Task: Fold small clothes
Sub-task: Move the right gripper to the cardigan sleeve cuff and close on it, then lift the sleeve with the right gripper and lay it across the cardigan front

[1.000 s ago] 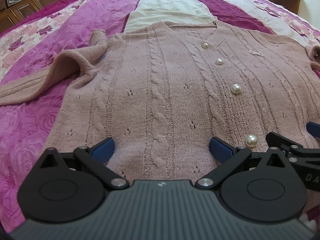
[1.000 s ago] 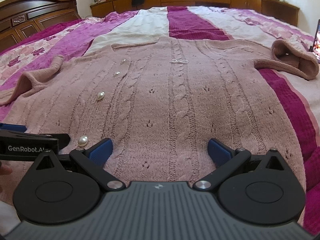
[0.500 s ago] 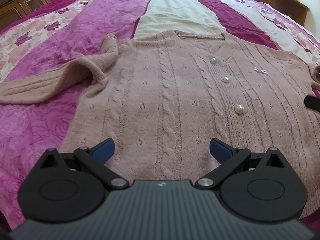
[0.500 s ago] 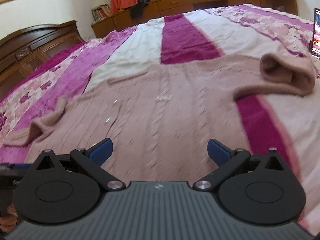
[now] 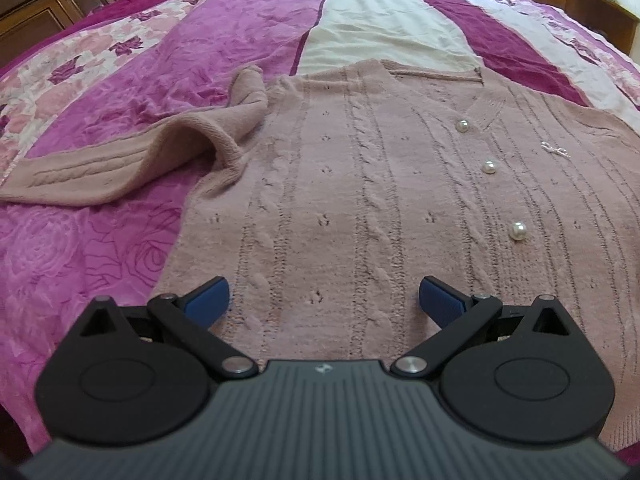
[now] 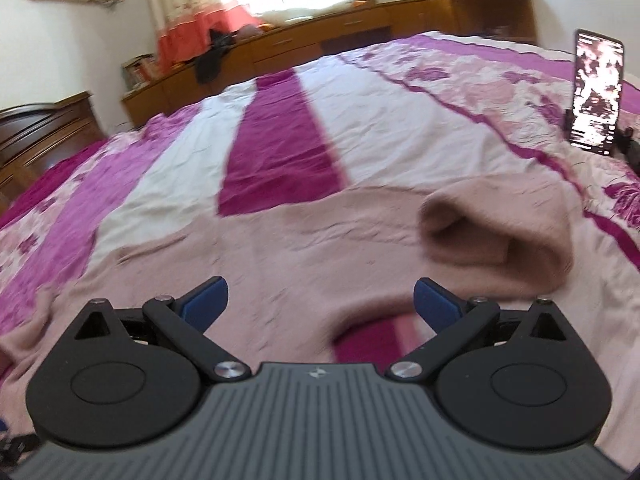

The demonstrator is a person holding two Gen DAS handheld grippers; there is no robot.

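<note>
A dusty-pink cable-knit cardigan (image 5: 360,200) with pearl buttons (image 5: 517,231) lies spread flat, front up, on the bed. Its left sleeve (image 5: 120,172) is bent out to the left with the cuff curled open. My left gripper (image 5: 322,300) hovers open over the cardigan's lower left part, nothing between its blue pads. In the blurred right wrist view the cardigan (image 6: 280,256) fills the near ground and its right sleeve cuff (image 6: 500,240) is rolled open at the right. My right gripper (image 6: 318,304) stands open above the sleeve's underarm area, holding nothing.
The bed carries a magenta, white and floral striped bedspread (image 5: 132,80). A lit phone (image 6: 597,92) stands upright on the bed at the far right. Wooden cabinets (image 6: 360,36) run along the far side, and a dark wooden headboard (image 5: 48,12) sits at the left.
Both grippers have lifted and pulled apart: the left drifted left and up over the cardigan, the right swung right and tilted up toward the right sleeve. Both stayed open.
</note>
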